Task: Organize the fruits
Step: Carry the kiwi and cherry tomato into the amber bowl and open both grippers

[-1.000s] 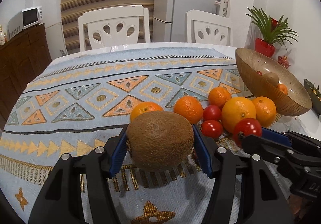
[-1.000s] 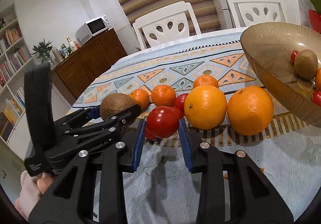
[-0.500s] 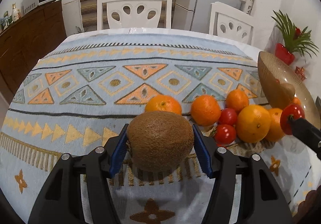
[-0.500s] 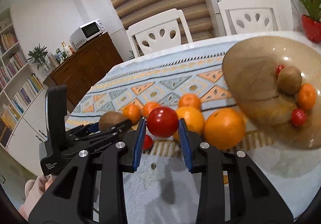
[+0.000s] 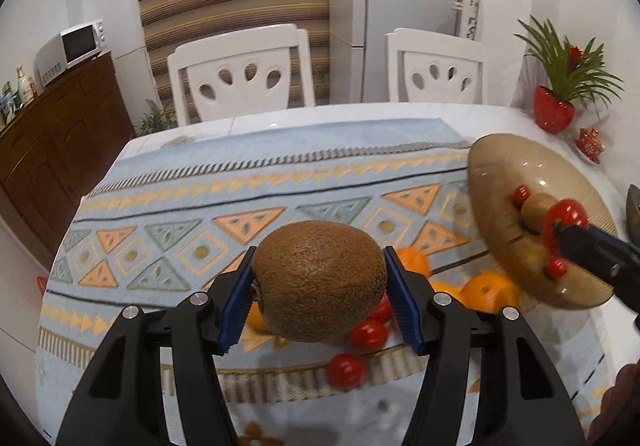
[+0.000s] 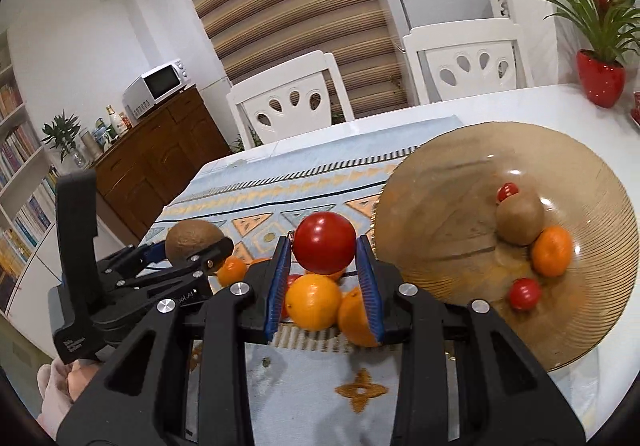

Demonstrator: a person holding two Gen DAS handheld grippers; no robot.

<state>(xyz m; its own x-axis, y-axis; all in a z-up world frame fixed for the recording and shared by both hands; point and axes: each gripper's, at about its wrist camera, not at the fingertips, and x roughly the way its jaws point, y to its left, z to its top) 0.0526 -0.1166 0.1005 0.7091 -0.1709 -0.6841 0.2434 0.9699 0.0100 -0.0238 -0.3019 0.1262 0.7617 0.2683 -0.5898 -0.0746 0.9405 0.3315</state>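
On the left, over the patterned cloth point(image 5: 168, 214): left gripper point(image 5: 320, 292) clamped on a kiwi point(image 5: 320, 280), clear of the loose oranges point(image 6: 314, 306) below. Best kept level and carried across toward the bowl point(image 6: 460, 174). Rightward: right gripper point(image 6: 324, 272) pinching a red tomato point(image 6: 324, 242) just short of the rim. Worth lowering well inside, beside the fruit already there, before letting go; probably one hand at a time.
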